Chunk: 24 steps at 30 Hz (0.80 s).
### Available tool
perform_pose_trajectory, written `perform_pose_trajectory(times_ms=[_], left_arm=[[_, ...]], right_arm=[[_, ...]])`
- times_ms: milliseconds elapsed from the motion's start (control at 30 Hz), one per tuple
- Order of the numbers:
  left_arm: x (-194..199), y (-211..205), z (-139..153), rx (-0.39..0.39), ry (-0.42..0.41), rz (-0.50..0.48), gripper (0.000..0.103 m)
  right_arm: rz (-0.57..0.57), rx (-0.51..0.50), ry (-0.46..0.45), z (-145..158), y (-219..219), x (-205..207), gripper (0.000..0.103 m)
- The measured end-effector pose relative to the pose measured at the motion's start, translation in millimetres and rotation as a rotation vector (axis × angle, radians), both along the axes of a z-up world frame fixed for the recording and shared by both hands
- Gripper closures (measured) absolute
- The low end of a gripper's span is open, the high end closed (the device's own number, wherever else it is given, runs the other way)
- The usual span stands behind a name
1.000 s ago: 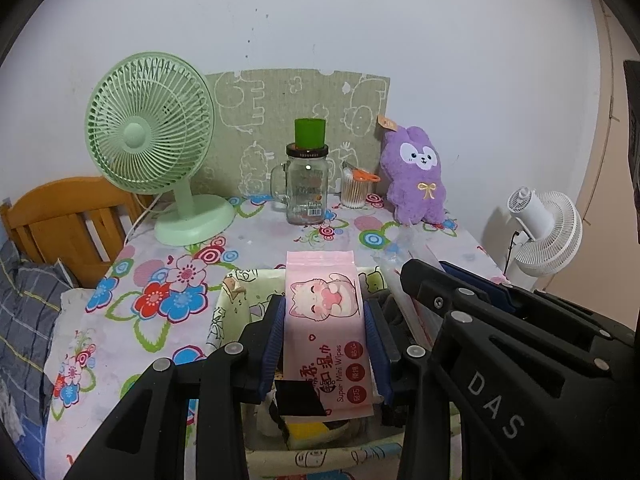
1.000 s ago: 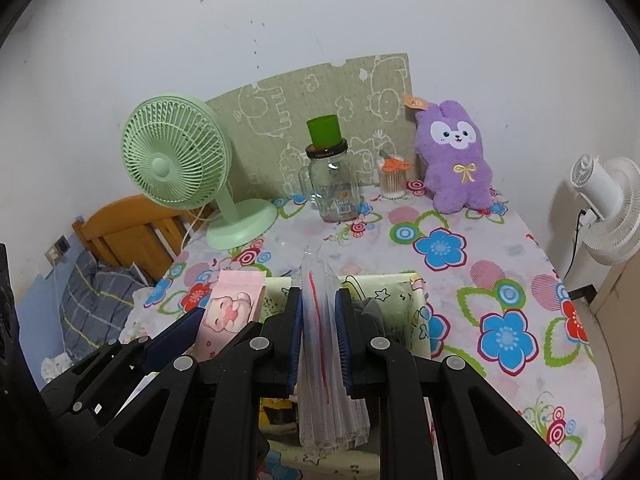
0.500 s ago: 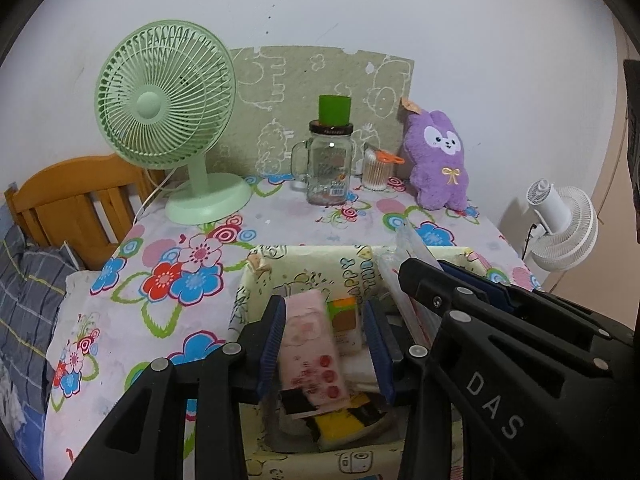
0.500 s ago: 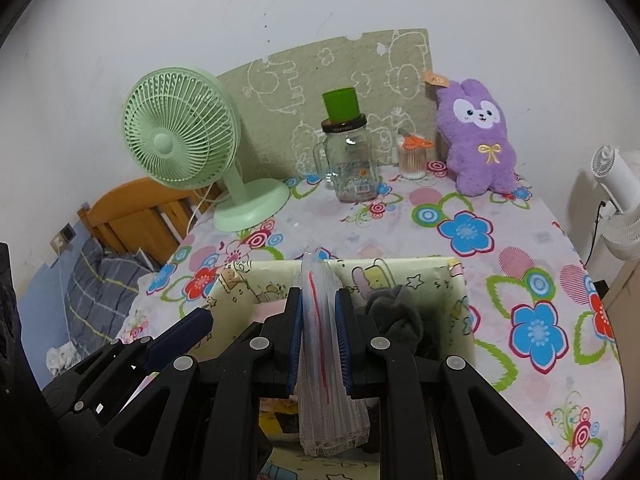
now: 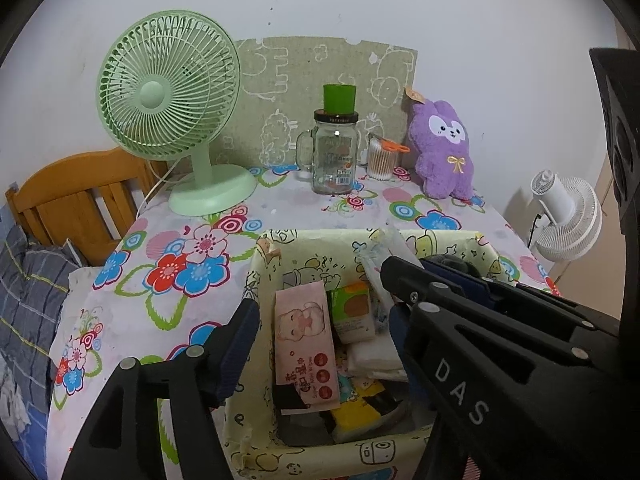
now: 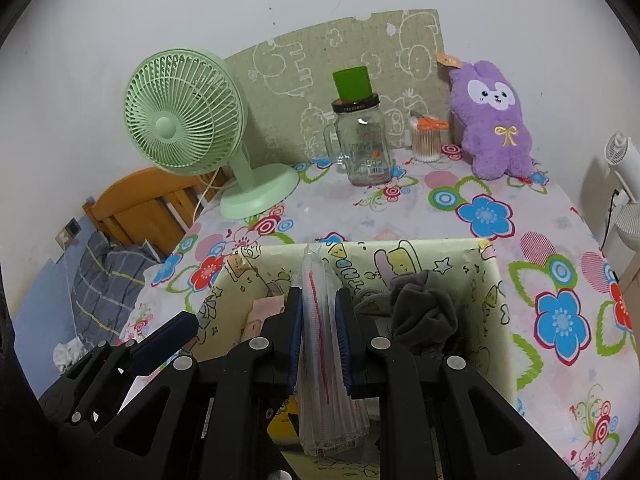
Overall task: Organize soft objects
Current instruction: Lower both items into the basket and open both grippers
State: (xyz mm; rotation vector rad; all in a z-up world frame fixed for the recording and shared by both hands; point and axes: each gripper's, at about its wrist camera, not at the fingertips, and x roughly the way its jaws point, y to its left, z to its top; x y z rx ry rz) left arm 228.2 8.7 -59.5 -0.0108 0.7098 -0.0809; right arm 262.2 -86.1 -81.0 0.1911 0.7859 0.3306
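Left wrist view: the left gripper (image 5: 320, 344) stands with its jaws wide apart above the yellow cartoon-print storage box (image 5: 256, 276), and the pink wet-wipes pack (image 5: 306, 340) lies free inside the box, leaning on the other packets and touched by neither finger. The pack reads "Super Mini Wipes" beneath Chinese characters too small to make out; the arm of the other tool crossing this view bears the letters "DAS". Right wrist view: the right gripper (image 6: 319, 338) has its jaws narrowed onto a clear plastic packet (image 6: 320, 344) with a red stripe, held upright over the middle of the box, beside a grey bundled cloth (image 6: 424, 314) resting against the right wall. Judged from this, the wipes are placed and the step in hand is stowing the clear packet; the next move calls for lowering it into the gap between the wipes and the cloth, then parting the fingers. The glass jar's (image 6: 362, 148) label is unreadable, and its lid lettering is too small.
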Motion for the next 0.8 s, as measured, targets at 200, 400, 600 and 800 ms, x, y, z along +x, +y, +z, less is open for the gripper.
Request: perform_pose_trajectory(times_ms=[200,400,600,800], left_arm=[[1,-1,-4,0.005,0.017,-0.004,0.032],[-2,0,-4,-0.001,0.021,0.004,0.031],[-12,-6,1,0.008,0.003,-0.003,0.017],[-24,-8,8,-0.005,0.001,0.001,0.012]], right_arm=[[-0.004,-0.033,0.015,-3,1,0,0.078],[-0.03,-0.071,0.016,-2,-5,-3,0.056],[-0.028,-0.065,-0.015,4,-13,-15,0.023],[-0.036,-0.092,-0.038,14,-18,-32,0.017]])
